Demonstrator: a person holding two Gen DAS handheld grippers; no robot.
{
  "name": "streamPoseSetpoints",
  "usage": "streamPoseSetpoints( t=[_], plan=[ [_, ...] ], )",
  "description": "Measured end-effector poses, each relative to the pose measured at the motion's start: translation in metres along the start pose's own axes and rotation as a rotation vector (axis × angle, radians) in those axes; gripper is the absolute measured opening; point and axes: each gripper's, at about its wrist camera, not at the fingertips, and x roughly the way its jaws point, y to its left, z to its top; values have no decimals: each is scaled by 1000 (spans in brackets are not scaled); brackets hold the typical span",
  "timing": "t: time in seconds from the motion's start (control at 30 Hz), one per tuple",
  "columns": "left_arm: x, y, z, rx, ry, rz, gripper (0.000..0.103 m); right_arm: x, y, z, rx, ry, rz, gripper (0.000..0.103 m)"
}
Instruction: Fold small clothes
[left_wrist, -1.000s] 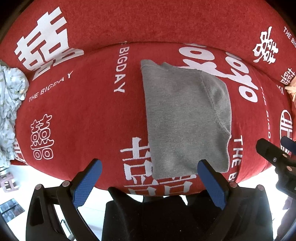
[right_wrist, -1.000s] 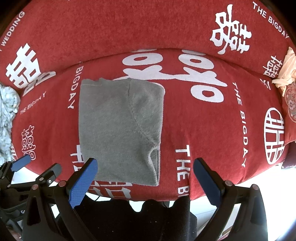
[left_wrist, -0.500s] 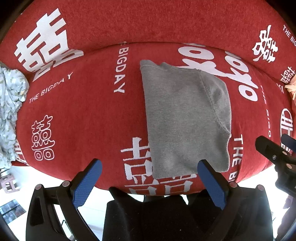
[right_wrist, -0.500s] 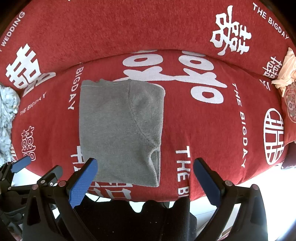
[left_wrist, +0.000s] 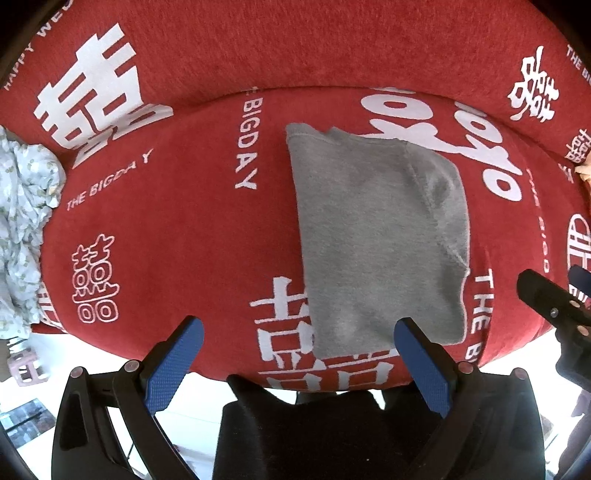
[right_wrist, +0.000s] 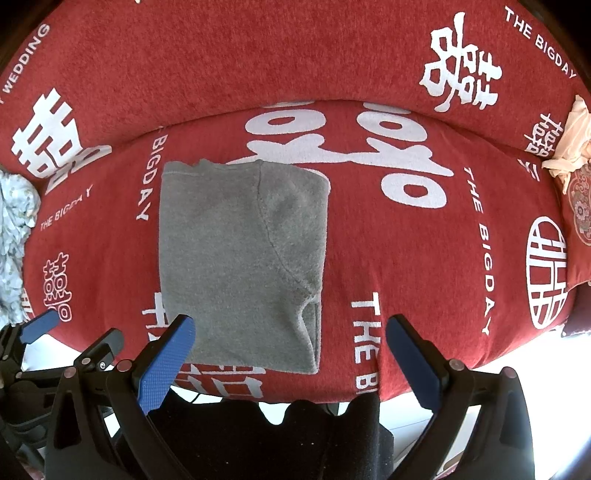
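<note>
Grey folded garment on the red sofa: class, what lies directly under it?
The grey folded garment rests flat on the red seat cover, hiding parts of its white printed characters. Whether anything else lies beneath cannot be seen.

The folded garment (right_wrist: 236, 258) is plain grey. The sofa cover (right_wrist: 369, 55) is red with white characters and white lettering. The left gripper (left_wrist: 299, 347) and right gripper (right_wrist: 290, 341) are black with blue textured pads (right_wrist: 164, 363). The cloth (left_wrist: 22, 229) at the left edge is pale with a small greenish print. The fabric (right_wrist: 569, 147) at the right edge is cream.
</note>
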Motion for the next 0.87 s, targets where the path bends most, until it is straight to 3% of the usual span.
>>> streamPoseSetpoints(
  t=[0.4, 0.87],
  plan=[
    [-2, 3, 2, -15, -26, 38, 103, 2, 0, 0, 12, 8, -1, 103],
    [-3, 4, 3, -21, -28, 8, 103, 4, 2, 0, 17, 11, 0, 103]
  ],
)
